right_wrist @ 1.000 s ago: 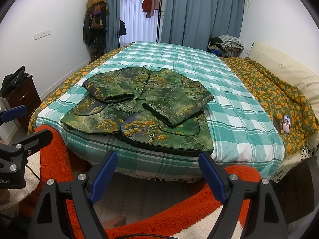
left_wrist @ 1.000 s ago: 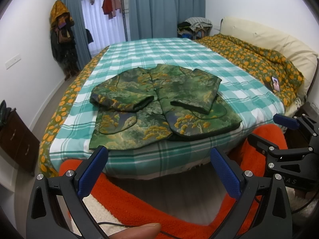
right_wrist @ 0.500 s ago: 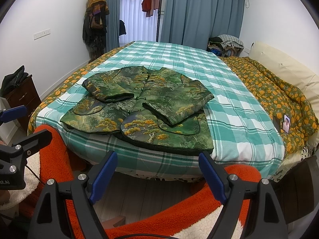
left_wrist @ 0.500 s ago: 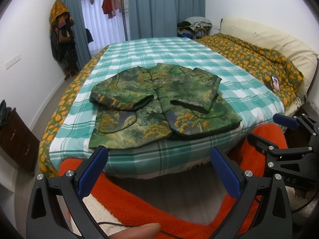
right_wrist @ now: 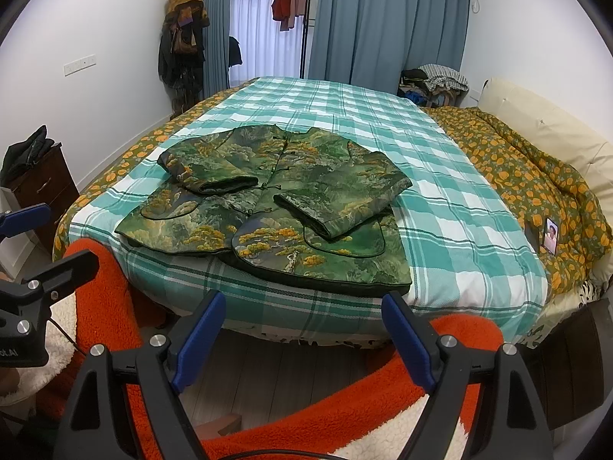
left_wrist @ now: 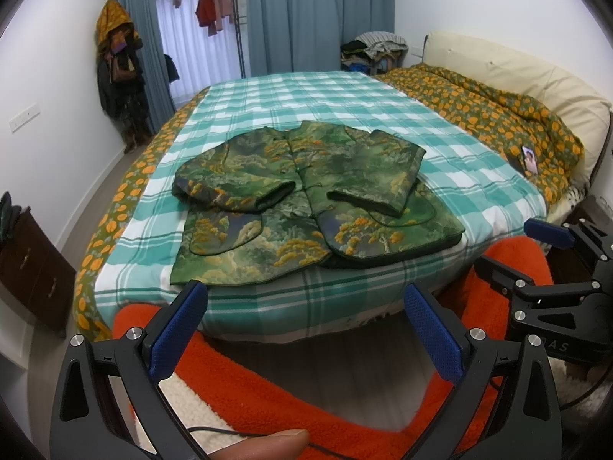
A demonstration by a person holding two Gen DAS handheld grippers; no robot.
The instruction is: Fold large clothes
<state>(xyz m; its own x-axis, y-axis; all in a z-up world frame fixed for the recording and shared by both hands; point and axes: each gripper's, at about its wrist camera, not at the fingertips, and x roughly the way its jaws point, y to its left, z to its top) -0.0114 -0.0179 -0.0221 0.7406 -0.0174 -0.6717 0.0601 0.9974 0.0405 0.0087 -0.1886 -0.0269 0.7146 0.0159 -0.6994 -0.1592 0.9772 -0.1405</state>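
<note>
A: Start nearest. What are the two tools doing?

B: The left gripper [left_wrist: 306, 329] and the right gripper [right_wrist: 302, 335] both stand with jaws wide apart, nothing between the ribbed blue pads [left_wrist: 180, 329]. Just beneath the fingers lies fuzzy orange fleece [right_wrist: 345, 421] with a cream lining.

A: And the garment?

B: Ahead of both sets of fingertips, apart from them, the jacket [left_wrist: 306, 207] lies on the bed [right_wrist: 459, 230], its hem at the near edge. It looks like stiff padded brocade, green with gold trees, dark piping, knot buttons down the front. Both sleeves are already laid across the chest.

A: So which step is this?

B: I'd judge sleeves are done and the body fold is not yet begun. Next likely calls for each gripper to pinch a hem corner and carry it toward the collar; thick cloth may spring back.

A: Beyond it?

B: Teal checked sheet, then an orange-flowered quilt [left_wrist: 498, 115] off to the right of the fingers.
</note>
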